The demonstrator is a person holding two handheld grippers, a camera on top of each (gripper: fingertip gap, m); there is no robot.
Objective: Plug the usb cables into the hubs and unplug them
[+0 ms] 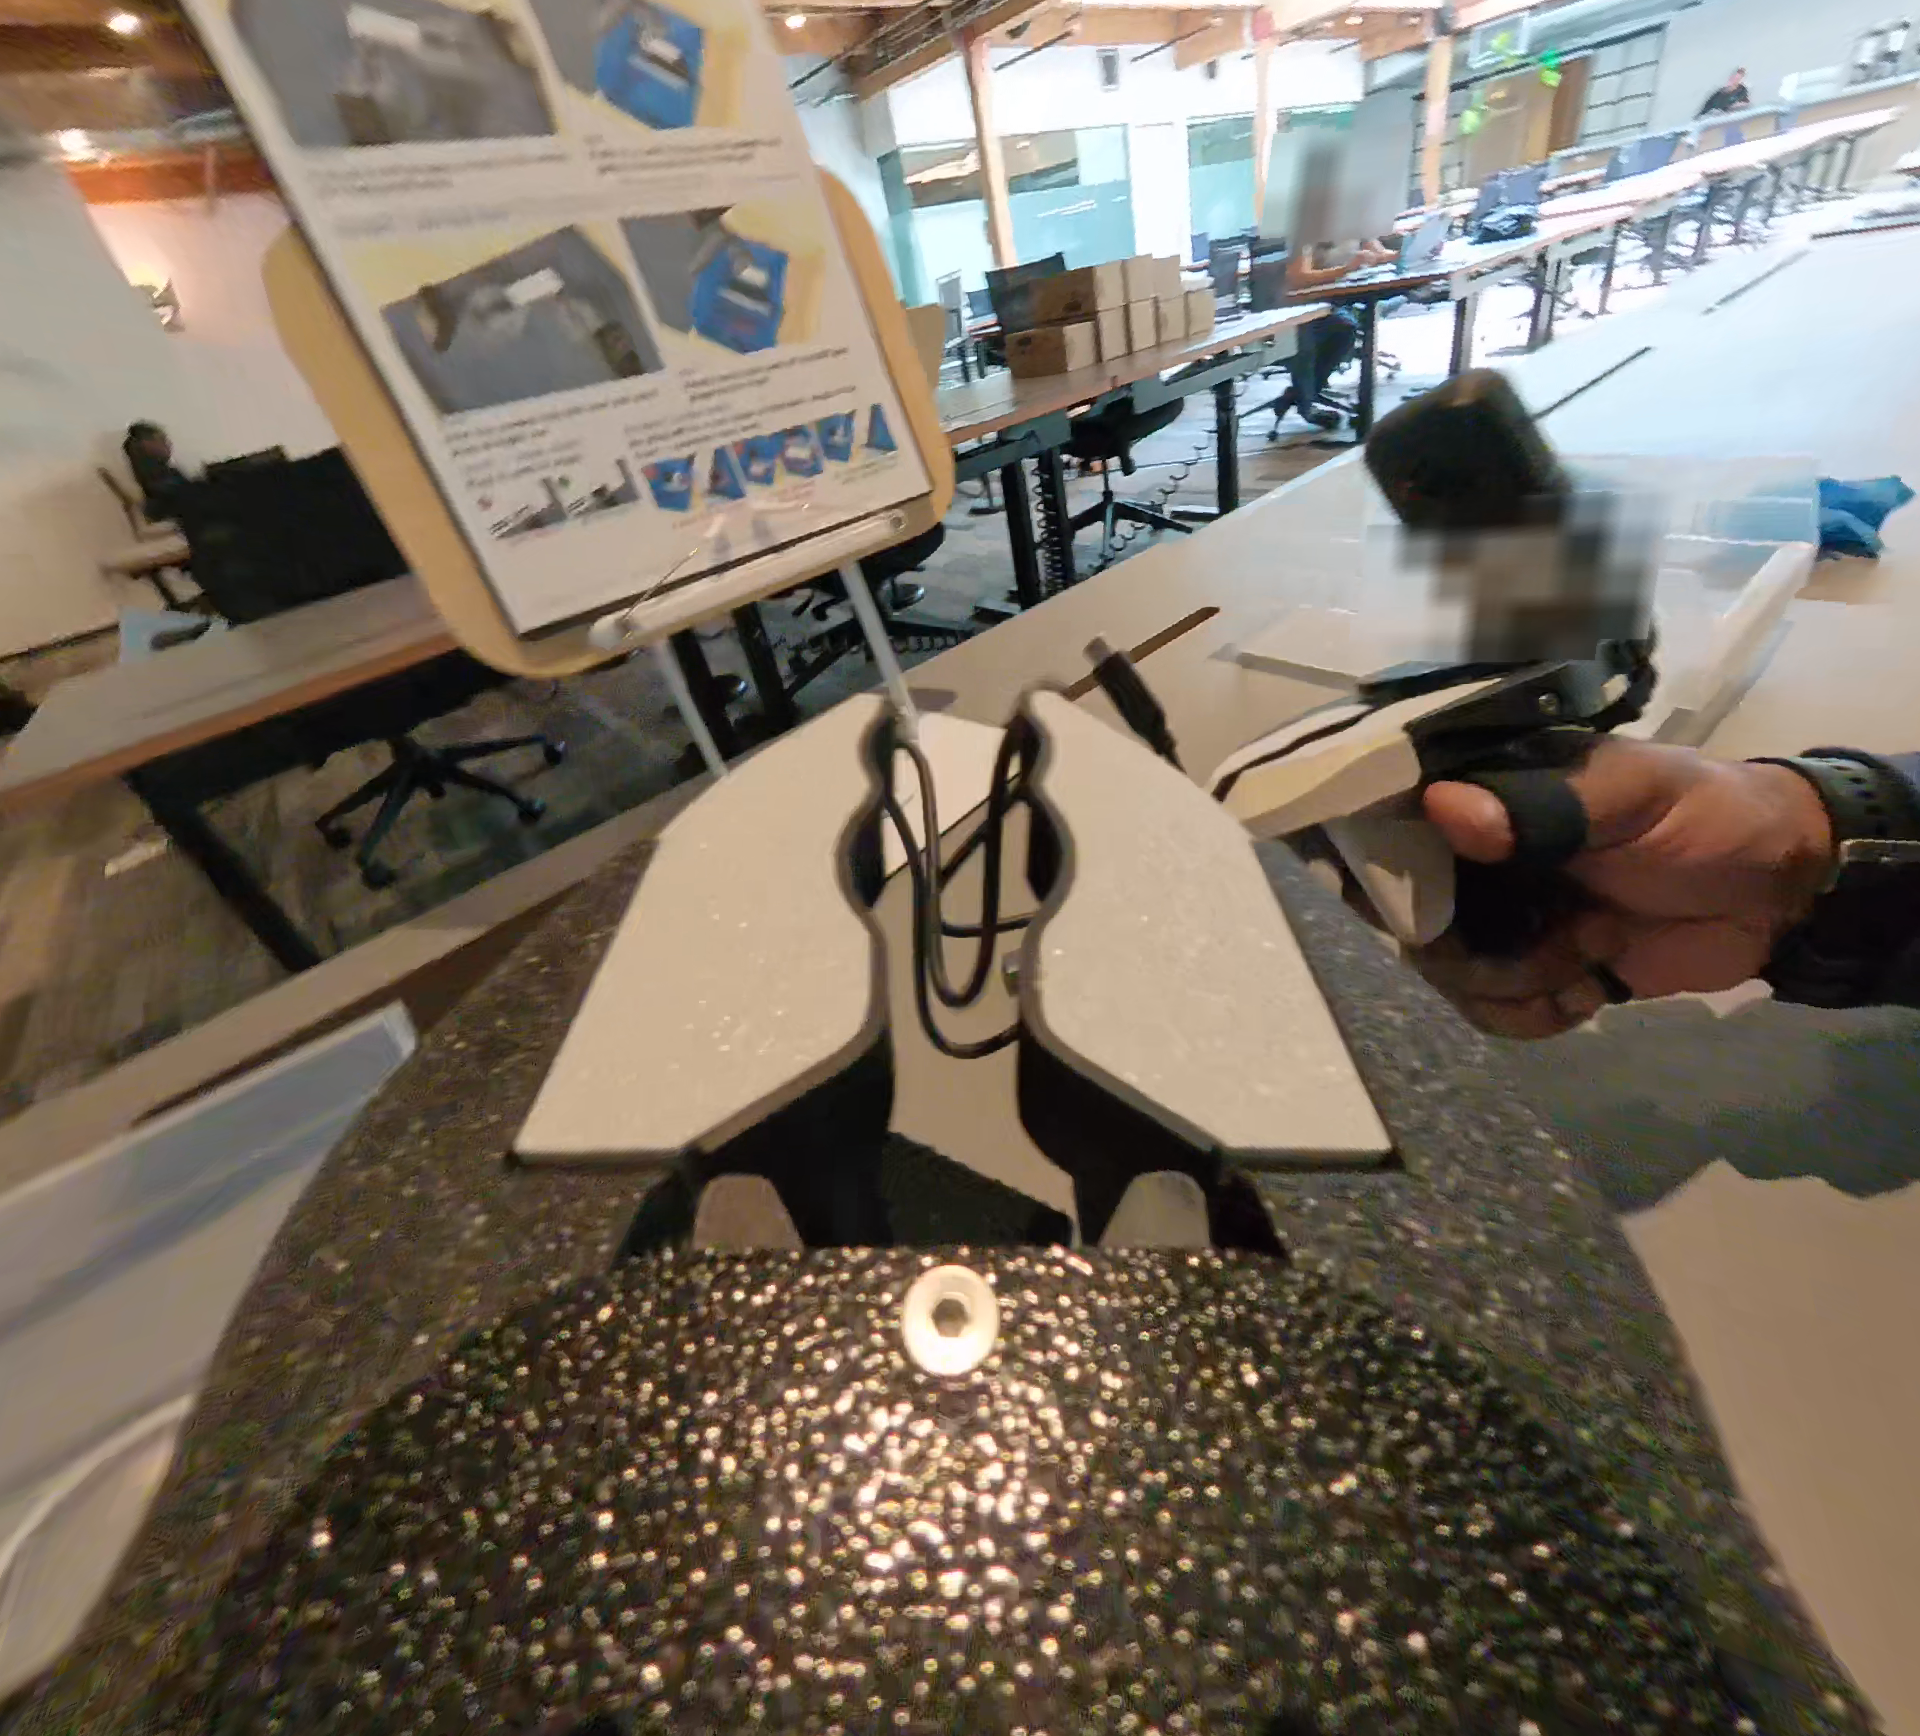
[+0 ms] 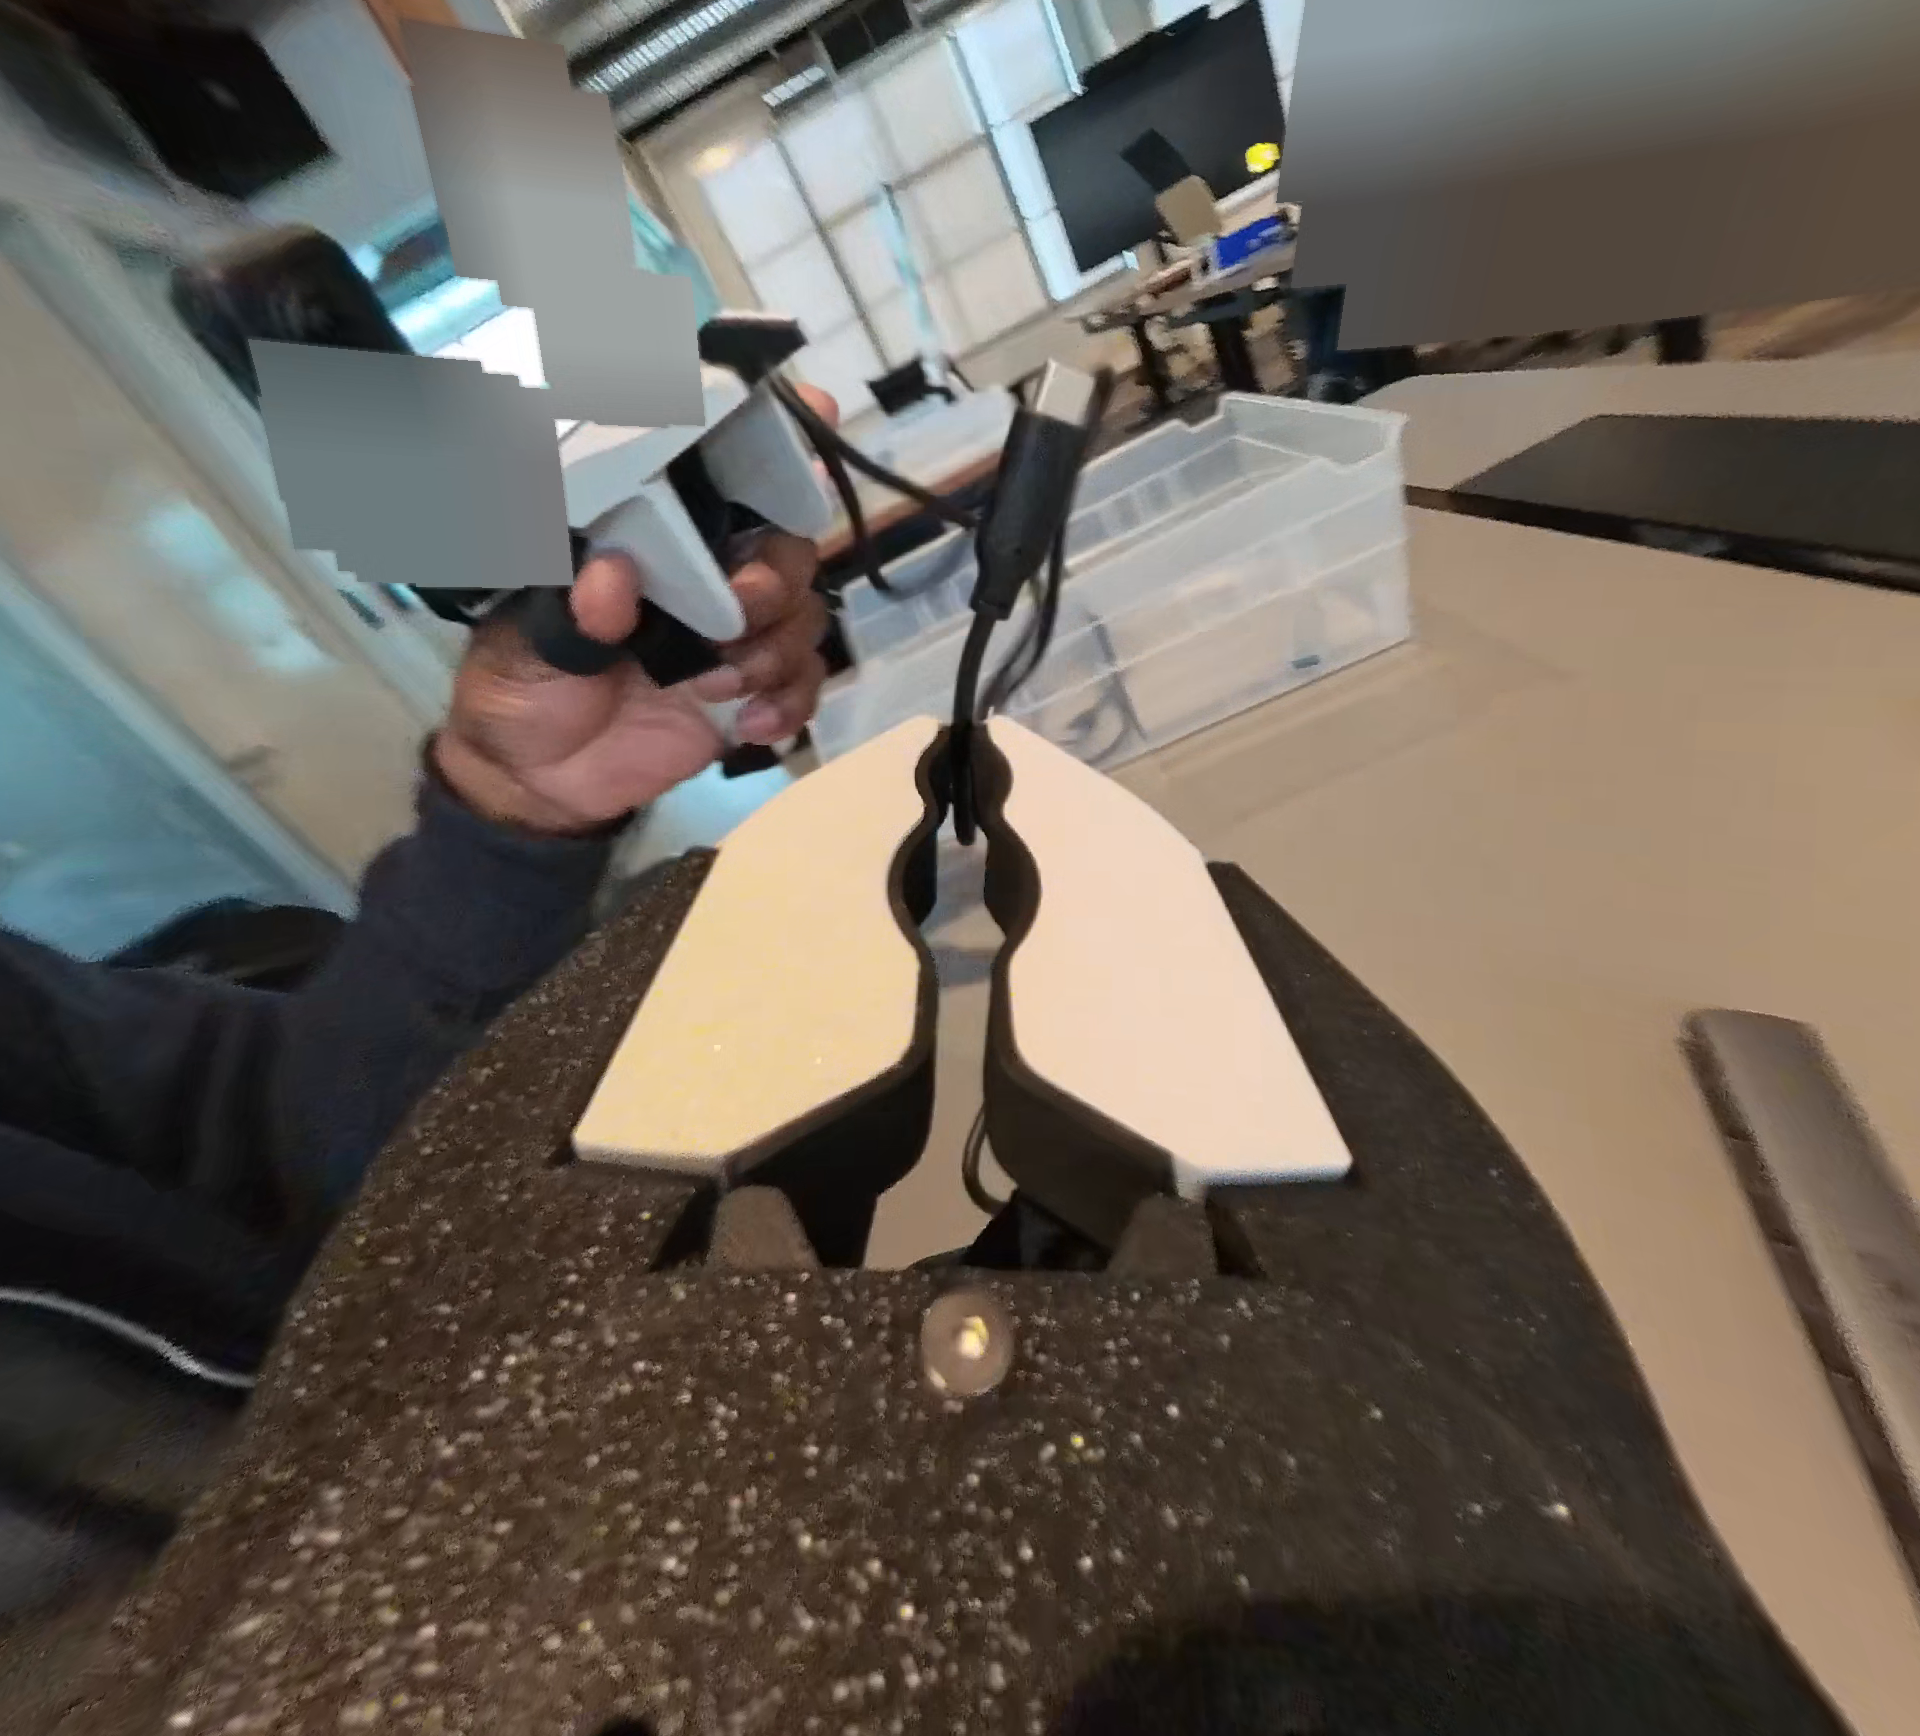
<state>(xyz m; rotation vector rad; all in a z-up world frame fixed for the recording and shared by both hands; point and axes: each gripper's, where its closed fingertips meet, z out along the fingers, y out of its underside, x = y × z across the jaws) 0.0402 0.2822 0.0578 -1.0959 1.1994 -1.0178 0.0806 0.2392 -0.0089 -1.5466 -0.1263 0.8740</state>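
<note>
Office desk (image 2: 1455,855); right gripper (image 2: 964,736) pinches USB cable (image 2: 1023,502).

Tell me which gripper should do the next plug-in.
Right, probably. The right gripper is shut on the black cable just below its USB plug; the left gripper shows a gap with nothing clamped.

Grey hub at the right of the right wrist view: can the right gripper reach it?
Probably yes. The right gripper, shut on the black cable below its plug, has only bare table between it and the grey hub; the left gripper is off to the other side.
</note>
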